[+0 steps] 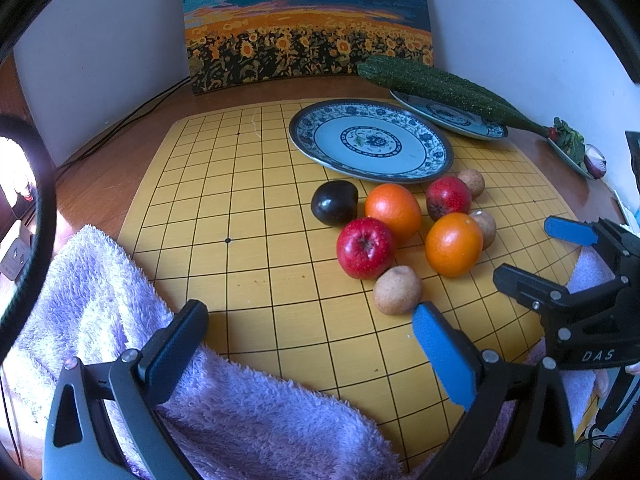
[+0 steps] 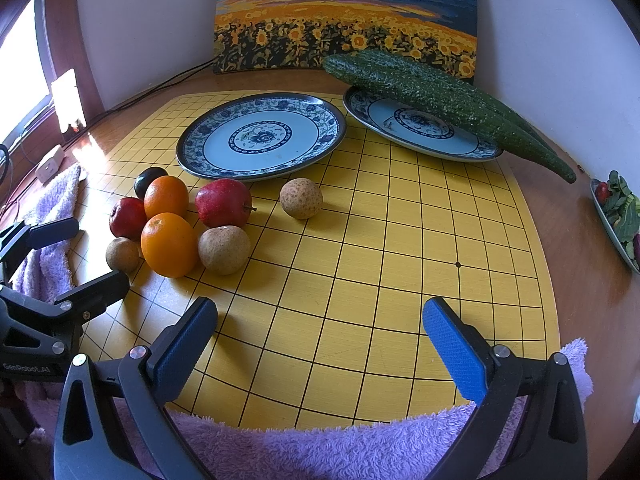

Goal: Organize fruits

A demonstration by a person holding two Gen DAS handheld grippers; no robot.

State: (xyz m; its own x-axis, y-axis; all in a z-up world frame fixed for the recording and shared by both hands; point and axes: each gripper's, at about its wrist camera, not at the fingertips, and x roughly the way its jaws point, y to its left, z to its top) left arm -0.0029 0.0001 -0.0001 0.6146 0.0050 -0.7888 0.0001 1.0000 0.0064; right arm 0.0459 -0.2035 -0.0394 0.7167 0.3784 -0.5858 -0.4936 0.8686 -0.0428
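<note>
A cluster of fruit lies on a yellow grid board: two oranges, two red apples, a dark plum and three brown pears. An empty blue-patterned plate sits just behind them. My left gripper is open and empty, near the board's front. My right gripper is open and empty, right of the fruit; it also shows in the left wrist view.
A second plate at the back right carries long green cucumbers. A sunflower painting leans on the wall. A purple towel lies along the front edge. A dish of greens sits far right.
</note>
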